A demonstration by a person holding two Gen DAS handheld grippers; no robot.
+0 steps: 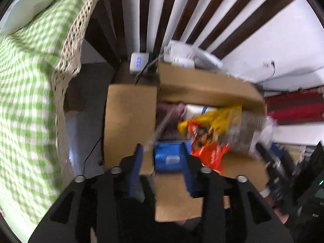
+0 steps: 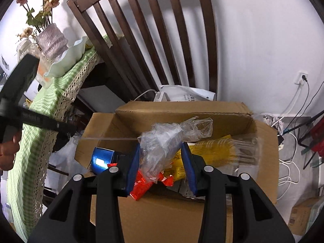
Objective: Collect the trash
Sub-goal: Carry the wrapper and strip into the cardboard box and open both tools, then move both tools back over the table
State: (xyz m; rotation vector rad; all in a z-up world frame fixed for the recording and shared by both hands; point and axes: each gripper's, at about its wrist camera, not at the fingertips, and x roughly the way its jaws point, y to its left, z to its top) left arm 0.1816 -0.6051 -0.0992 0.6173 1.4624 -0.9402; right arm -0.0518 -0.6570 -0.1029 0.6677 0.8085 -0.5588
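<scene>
White wall and a dark slatted chair [image 2: 141, 40] stand behind my open cardboard box [image 2: 182, 212], beside the green checked tablecloth [image 1: 26, 101]. Inside lie a yellow packet [image 2: 212, 147], a blue carton [image 1: 167, 158] and an orange wrapper [image 1: 210, 156]. My right gripper [image 2: 162, 162] clamps a crumpled clear plastic bag [image 2: 168, 139] over the box. My left gripper [image 1: 162, 158] is partly spread above the carton, gripping nothing.

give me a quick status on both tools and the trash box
Right tool shut on a clear plastic bag, above the cardboard box. Left tool open, empty, over the box. Nothing in the way.
</scene>
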